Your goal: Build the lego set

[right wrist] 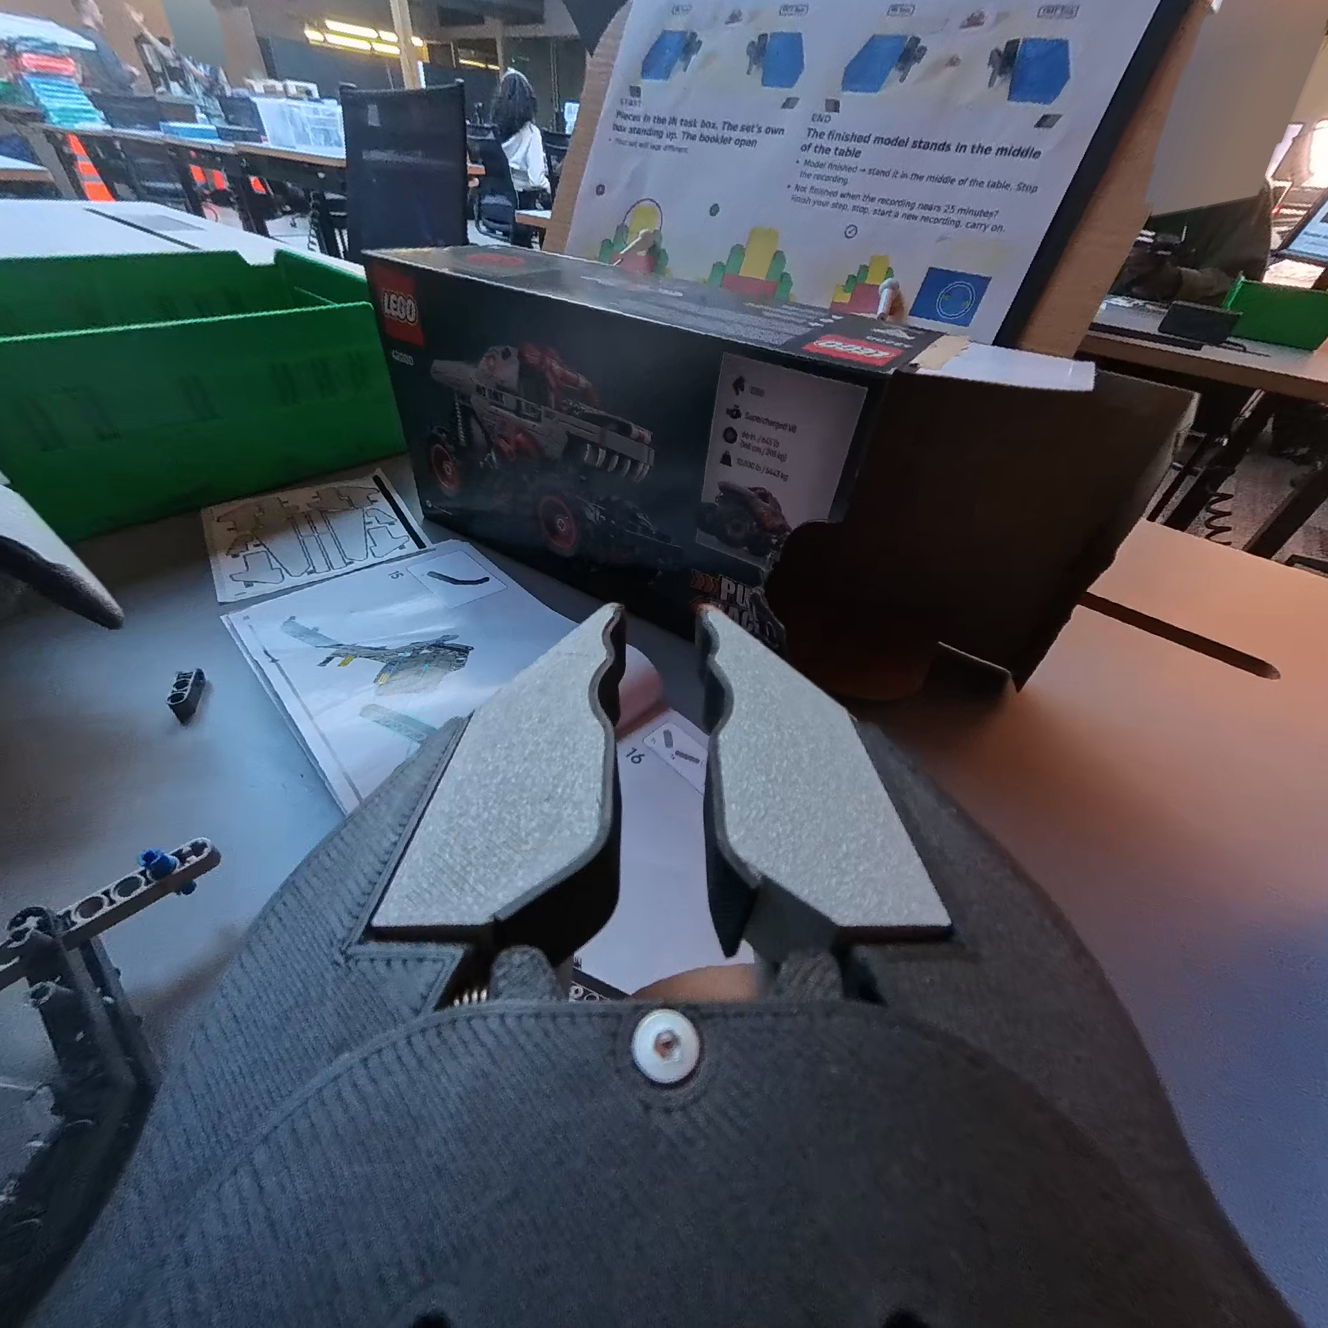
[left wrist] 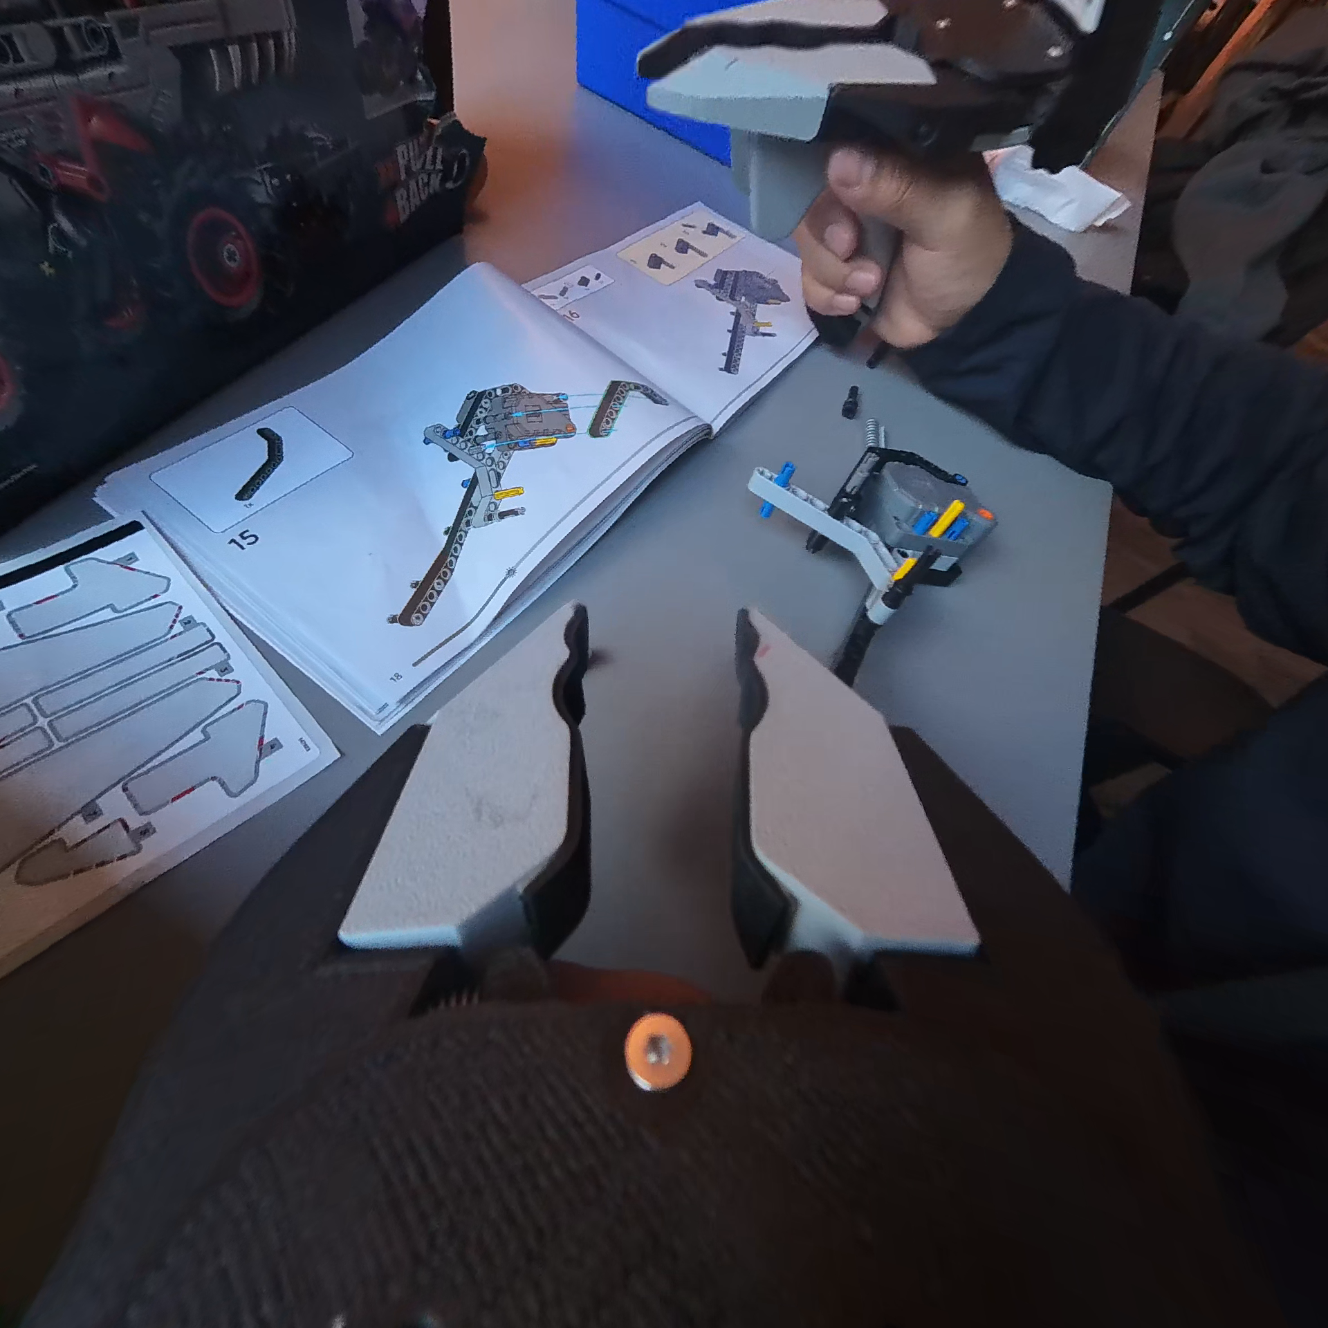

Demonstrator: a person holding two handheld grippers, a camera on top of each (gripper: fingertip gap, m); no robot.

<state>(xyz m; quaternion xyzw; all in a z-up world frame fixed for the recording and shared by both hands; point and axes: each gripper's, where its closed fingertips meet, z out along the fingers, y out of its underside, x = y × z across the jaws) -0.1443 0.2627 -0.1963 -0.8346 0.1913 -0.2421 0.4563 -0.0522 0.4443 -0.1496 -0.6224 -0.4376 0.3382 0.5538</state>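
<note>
Both grippers stood parted and empty: the left gripper wider, the right gripper narrower. The half-built lego model lay on the table beside the open booklet.

On my feed the table reads flat grey, and the open instruction booklet on it is white with grey, blue and yellow drawings. Beside it I see a white sticker sheet with grey outlined shapes edged in red. The half-built model is light grey and black, dotted with blue and yellow pins and one orange spot. My left gripper has pale grey fingers with black pads on a ribbed black body; my right gripper shows speckled grey fingers on the same ribbed black. The set's box is black with red logos and a red-wheeled truck. The bin is bright green.
</note>
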